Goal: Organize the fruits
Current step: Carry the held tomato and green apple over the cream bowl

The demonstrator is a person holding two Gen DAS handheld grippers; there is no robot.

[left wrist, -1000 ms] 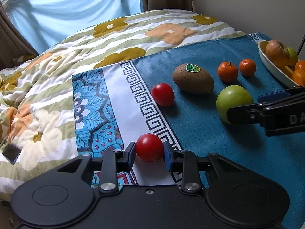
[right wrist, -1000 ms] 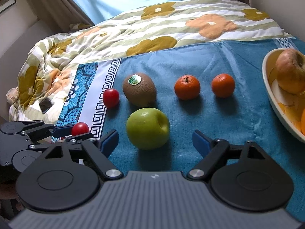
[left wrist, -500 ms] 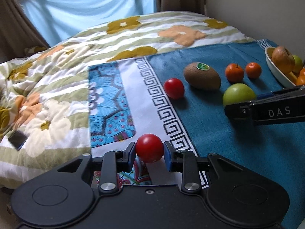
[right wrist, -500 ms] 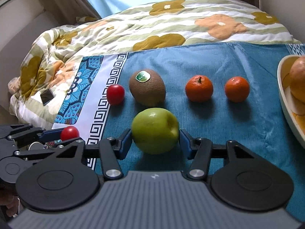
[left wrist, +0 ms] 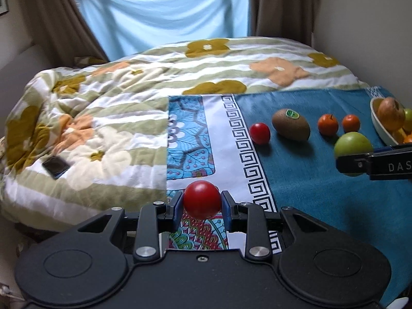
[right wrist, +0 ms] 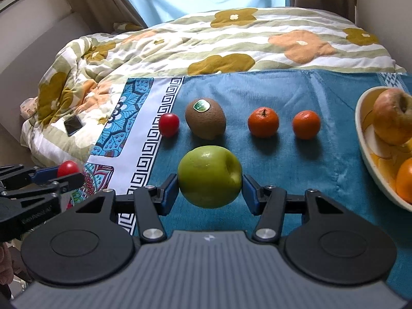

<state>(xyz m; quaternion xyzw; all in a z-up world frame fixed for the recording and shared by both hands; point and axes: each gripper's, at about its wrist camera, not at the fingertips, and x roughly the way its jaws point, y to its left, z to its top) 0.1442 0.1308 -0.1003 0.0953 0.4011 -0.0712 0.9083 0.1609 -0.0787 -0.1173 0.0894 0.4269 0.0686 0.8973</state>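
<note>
My left gripper is shut on a small red tomato and holds it above the patterned end of the towel; it also shows in the right wrist view. My right gripper is shut on a green apple, lifted over the blue towel; the apple also shows in the left wrist view. On the towel lie a second red tomato, a kiwi with a green sticker, and two mandarins.
A cream bowl at the right edge holds a brownish apple and orange fruit. The towel lies on a flowered quilt. A dark phone lies on the quilt at the left. Curtains and a wall stand behind.
My right gripper closed on the green apple and lifted it off the towel. My left gripper, still holding the tomato, has risen and drawn back to the left.
</note>
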